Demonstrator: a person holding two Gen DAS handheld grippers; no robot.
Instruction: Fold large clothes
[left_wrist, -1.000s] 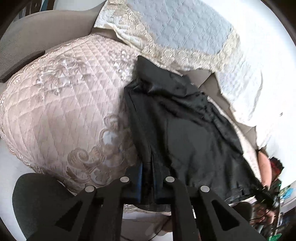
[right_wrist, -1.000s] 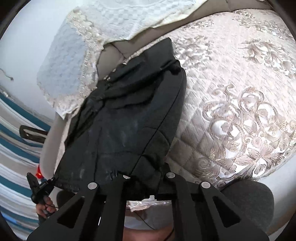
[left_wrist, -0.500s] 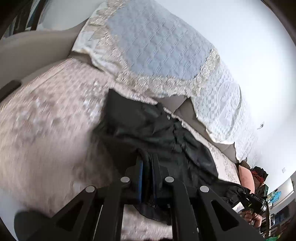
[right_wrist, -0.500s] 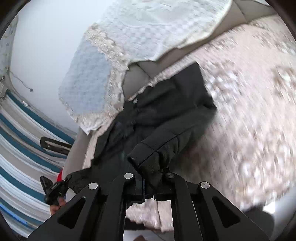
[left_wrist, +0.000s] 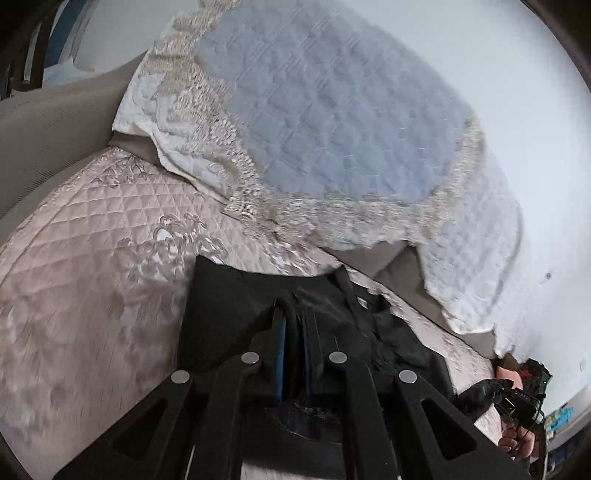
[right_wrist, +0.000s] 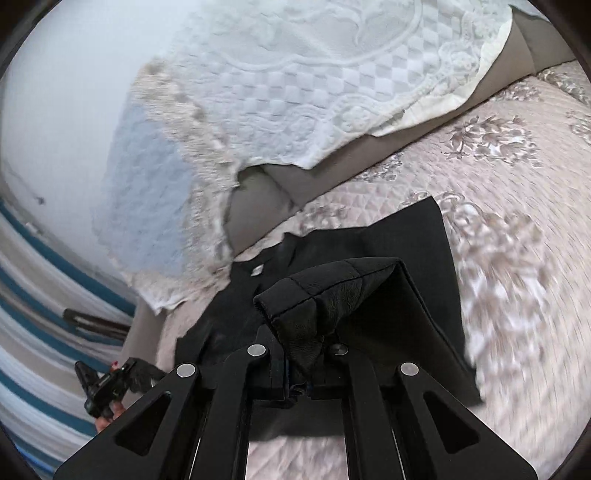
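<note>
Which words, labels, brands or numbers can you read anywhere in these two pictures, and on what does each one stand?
None can be read. The small white tag near the collar of the black garment is too small and blurred to show any text.

No text, brand, number or sign can be read in either view. A small pale tag (right_wrist: 256, 270) sits near the collar of the black garment (right_wrist: 406, 258) on the sofa, too small and blurred to show any lettering.
</note>
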